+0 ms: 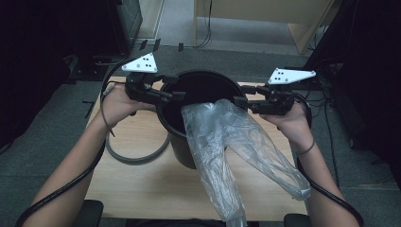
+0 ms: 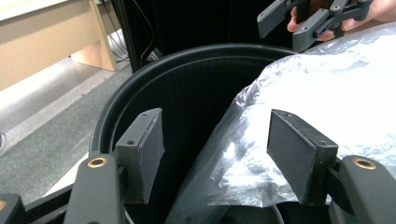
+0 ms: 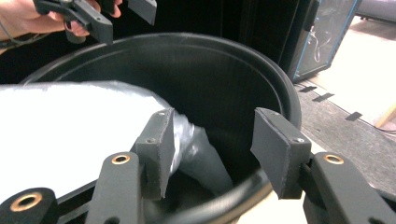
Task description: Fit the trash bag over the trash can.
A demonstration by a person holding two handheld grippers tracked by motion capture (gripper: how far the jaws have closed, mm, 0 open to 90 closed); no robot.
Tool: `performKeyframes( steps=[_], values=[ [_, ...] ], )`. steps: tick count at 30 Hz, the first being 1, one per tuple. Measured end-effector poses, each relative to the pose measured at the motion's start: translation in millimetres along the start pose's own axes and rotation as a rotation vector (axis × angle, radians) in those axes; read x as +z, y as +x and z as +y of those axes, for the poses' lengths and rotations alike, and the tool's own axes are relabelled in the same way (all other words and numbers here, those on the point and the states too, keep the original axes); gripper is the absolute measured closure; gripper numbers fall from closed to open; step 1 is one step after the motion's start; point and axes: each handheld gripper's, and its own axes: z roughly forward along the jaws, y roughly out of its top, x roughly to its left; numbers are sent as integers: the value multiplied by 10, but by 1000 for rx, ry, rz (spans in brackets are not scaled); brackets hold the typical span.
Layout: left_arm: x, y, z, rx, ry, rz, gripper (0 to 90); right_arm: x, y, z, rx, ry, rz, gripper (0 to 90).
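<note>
Two grippers flank the black bin (image 1: 189,123), which stands on the table (image 1: 137,184). My left gripper (image 1: 174,94) sits at the bin's left rim, forearm reaching in from below, jaws spread and empty over the opening. My right gripper (image 1: 242,101) hovers at the bin's right rim, jaws spread too, gripping nothing. A clear bag (image 1: 227,142) spills from inside the bin over its near rim. A grey ring (image 1: 137,158) lies just left of the bin.
</note>
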Motion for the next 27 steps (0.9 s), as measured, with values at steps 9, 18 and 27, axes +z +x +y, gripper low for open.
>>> performKeyframes(
  steps=[9,18,27],
  values=[
    [-10,-17,-34,-4,-5,-5,355,-249,65,-176,11,-37,-22,499],
    [-52,-8,-65,-11,-12,-9,354,-444,43,-378,21,-43,-38,500],
    [-104,-3,-82,-18,-22,-4,351,-505,218,-567,-102,-14,11,437]
  ],
)
